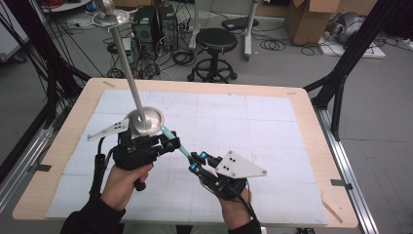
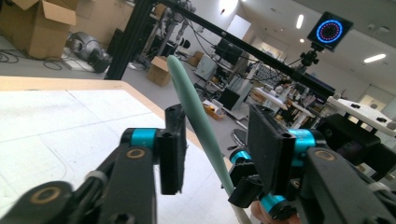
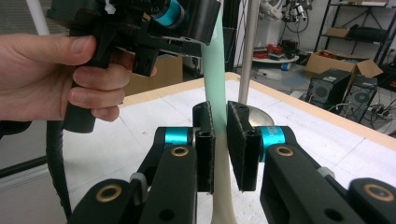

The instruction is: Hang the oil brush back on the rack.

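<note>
Job: none named; looked like passing or pulling a green stick [image 1: 173,140] between 2 grippers.
Done: stick was up off the table, held in the air.
Left: could not tell.
Right gripper [image 3: 218,144]: looked pinched on the stick's pale end.
Left gripper [image 2: 215,140]: spread wide, stick between its jaws, touching neither.
Table [image 1: 302,195]: white sheet, wood edge, under both grippers.
Behind left gripper: silver stand [image 1: 144,119].
Room: black stool [image 1: 215,44], boxes, cables.
</note>
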{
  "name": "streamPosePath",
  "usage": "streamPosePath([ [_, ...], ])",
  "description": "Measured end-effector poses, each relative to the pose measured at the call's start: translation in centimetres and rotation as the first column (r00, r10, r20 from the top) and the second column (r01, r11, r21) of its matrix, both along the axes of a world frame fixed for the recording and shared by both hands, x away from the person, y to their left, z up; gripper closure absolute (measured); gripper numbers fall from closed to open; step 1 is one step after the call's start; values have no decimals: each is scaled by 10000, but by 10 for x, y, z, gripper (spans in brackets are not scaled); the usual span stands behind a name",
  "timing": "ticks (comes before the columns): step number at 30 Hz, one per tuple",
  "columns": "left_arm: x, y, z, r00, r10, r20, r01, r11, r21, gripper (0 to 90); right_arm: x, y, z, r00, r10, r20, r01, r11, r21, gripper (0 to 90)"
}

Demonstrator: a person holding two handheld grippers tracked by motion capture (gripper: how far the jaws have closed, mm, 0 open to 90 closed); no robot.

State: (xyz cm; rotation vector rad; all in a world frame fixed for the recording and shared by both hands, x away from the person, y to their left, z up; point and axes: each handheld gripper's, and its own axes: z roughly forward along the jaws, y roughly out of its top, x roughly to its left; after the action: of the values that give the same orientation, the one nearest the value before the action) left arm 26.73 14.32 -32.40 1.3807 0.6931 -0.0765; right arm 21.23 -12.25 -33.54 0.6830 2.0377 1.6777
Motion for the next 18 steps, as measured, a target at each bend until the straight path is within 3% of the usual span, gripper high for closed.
streamPosePath([
  [10, 0, 0, 1, 9999, -74, -83, 72, 9998, -194, 778, -1, 1, -1, 10000, -18, 49, 17, 10000, 63, 811],
  [18, 0, 0, 1, 9996, -202, -196, 196, 9992, -334, 810, 0, 3, -2, 10000, 31, 7, -31, 10000, -36, 807],
])
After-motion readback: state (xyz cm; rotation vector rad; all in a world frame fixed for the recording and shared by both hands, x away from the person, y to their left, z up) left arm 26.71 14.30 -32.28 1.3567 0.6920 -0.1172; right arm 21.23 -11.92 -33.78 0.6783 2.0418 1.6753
